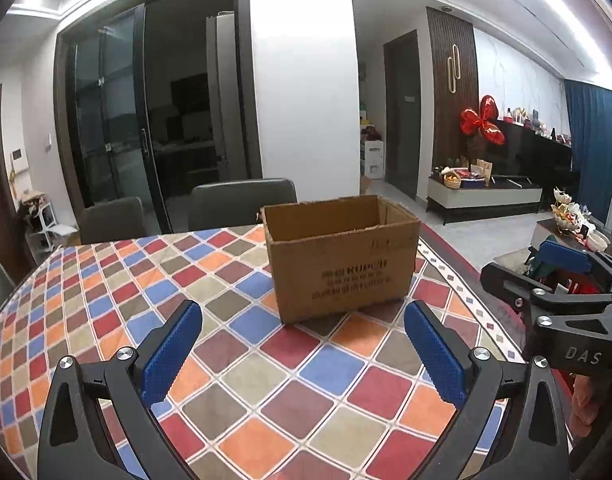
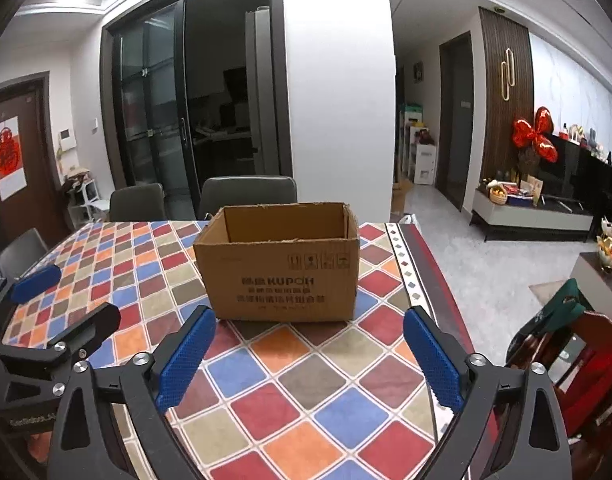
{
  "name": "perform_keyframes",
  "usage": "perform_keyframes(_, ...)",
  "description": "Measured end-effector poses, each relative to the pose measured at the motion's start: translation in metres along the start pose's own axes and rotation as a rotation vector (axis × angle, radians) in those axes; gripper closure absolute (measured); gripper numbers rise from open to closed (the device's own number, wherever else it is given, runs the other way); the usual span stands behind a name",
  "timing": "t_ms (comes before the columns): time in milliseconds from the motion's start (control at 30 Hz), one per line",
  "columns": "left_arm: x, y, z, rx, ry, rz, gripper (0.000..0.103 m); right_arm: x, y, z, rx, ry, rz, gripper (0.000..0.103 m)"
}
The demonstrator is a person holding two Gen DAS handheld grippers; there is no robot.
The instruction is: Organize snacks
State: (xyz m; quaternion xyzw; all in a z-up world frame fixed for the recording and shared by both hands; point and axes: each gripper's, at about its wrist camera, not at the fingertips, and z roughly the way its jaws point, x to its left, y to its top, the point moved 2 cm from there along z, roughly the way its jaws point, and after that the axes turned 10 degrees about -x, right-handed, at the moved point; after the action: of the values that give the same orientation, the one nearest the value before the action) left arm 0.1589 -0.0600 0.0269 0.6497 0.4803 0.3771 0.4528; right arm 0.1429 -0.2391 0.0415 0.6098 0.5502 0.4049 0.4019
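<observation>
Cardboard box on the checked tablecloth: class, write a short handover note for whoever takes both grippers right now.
Left gripper: open, holding nothing, poised above the tablecloth short of the box.
Right gripper: open, holding nothing, to the right of the left one, also facing the box.
Cardboard box: upright on the table, top open; only its inner walls show, its bottom is hidden.
Snacks: none visible on the table in either wrist view.
Done: nothing that shows.
Left: find the snacks, probably outside these views, then likely place them in the box.
</observation>
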Motion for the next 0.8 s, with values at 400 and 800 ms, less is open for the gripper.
perform_keyframes(400, -0.006, -0.019, -0.02, -0.025, 0.005, 0.016, 0.0, 0.006, -0.025, -0.017, 0.005, 0.021, 0.009, 0.005)
perform_keyframes(800, -0.01, -0.031, -0.029, -0.055, 0.039, 0.044, 0.0, 0.005, -0.042, -0.022, 0.031, 0.003, 0.007, 0.005)
